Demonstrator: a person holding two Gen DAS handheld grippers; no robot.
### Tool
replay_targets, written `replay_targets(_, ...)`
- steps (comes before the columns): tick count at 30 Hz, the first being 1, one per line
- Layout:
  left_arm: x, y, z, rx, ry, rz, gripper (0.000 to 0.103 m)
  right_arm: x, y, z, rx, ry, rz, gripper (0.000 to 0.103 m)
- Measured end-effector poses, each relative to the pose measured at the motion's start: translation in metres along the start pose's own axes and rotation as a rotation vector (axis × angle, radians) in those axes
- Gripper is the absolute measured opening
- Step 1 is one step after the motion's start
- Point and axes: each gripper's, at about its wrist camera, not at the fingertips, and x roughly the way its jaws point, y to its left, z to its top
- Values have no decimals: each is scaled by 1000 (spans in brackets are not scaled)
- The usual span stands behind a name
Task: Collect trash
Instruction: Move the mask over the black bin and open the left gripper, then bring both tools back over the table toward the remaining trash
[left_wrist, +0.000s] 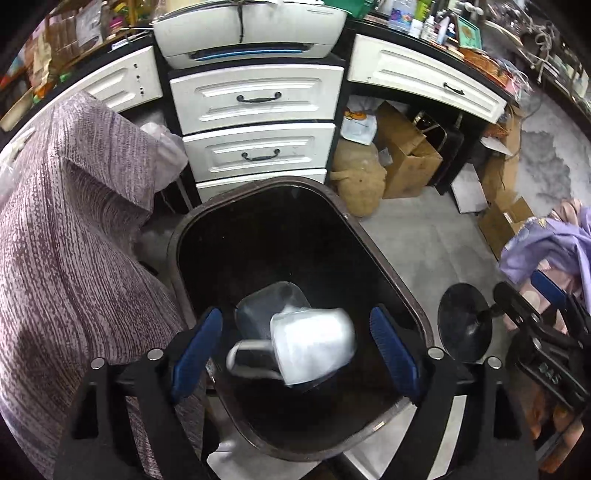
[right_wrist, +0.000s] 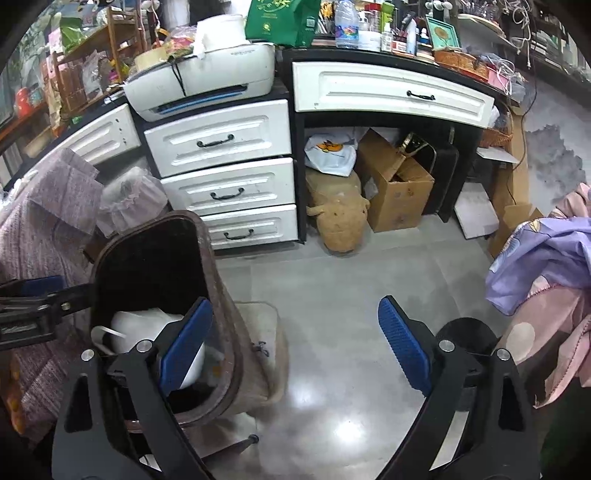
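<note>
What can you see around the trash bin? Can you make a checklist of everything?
Surface: grey tiled floor, shiny.
Job's things: dark trash bin open; a blurred white jug with a handle is inside its opening.
Clutter: cardboard box, tan sack, printer on the drawers.
Grippers: left gripper open over the bin, holding nothing; right gripper open over the floor.
Cables: cords on the far shelf.
Surroundings: mauve cloth left, purple fabric right.
</note>
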Motion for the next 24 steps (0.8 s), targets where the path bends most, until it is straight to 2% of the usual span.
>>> replay_targets(10,-42,-7,-13,28,-91,-11,90,-2,-4,-1,38,12,-4,90)
replay_targets(16,-80,-3,-25,17,-181,-15,95,-10,1,2,31,-3,13,90)
replay_targets(24,-130,10,-41,7,-300,38,97,-45,23,16,-9,-105,94,90)
